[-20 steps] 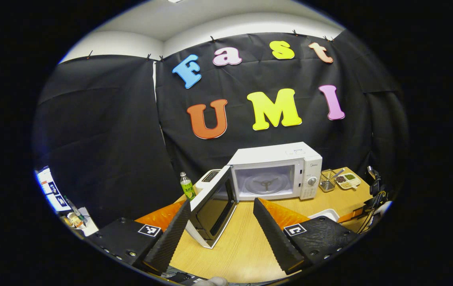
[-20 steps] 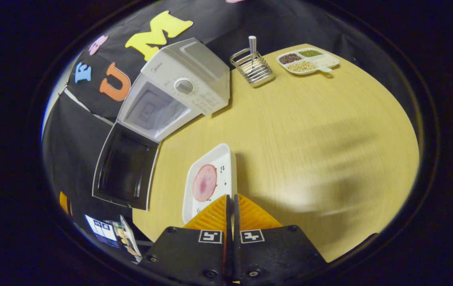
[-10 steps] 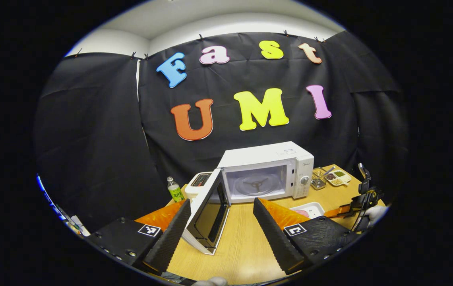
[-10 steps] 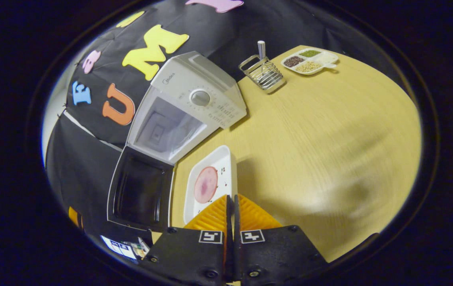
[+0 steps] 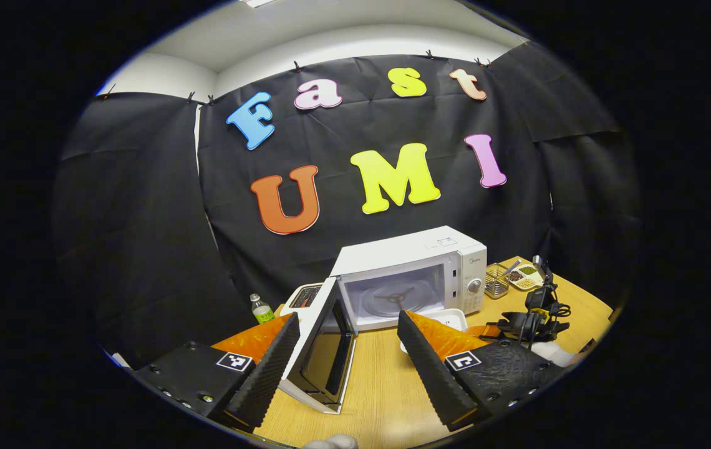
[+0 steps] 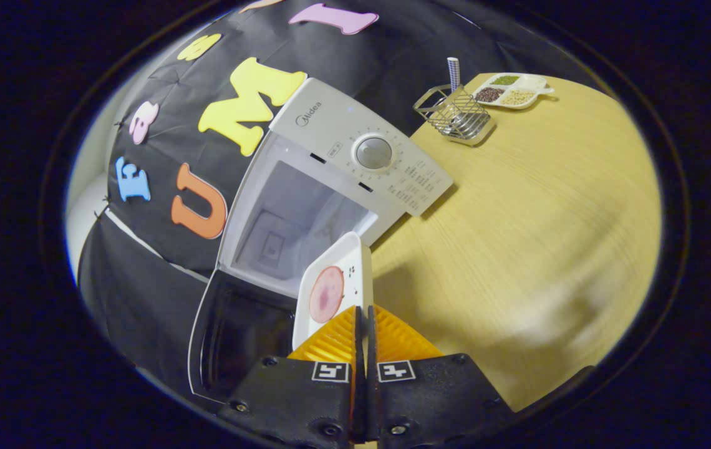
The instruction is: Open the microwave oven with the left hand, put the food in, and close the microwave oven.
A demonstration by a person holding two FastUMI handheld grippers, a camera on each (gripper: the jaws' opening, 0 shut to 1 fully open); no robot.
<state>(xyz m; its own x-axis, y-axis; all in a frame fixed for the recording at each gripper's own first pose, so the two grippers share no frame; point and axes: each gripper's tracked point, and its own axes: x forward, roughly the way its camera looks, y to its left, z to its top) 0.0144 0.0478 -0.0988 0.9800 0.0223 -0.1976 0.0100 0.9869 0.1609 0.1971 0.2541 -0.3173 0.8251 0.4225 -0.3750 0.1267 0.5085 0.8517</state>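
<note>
The white microwave stands at the back of the table with its door swung wide open to the left. My left gripper is open and holds nothing, hanging well in front of the door. My right gripper is shut on the near rim of a white tray that carries a round pink slice of food. The tray's far end is at the mouth of the microwave cavity, over the lower edge of the opening. In the left gripper view the tray and right gripper sit just before the oven.
A wire rack and a divided dish of beans stand at the far right of the wooden table. A green bottle and a small white appliance stand left of the microwave, behind the open door.
My right gripper has carried the tray forward from the table in front of the oven up to its opening. The left gripper has drawn back and stays open.
</note>
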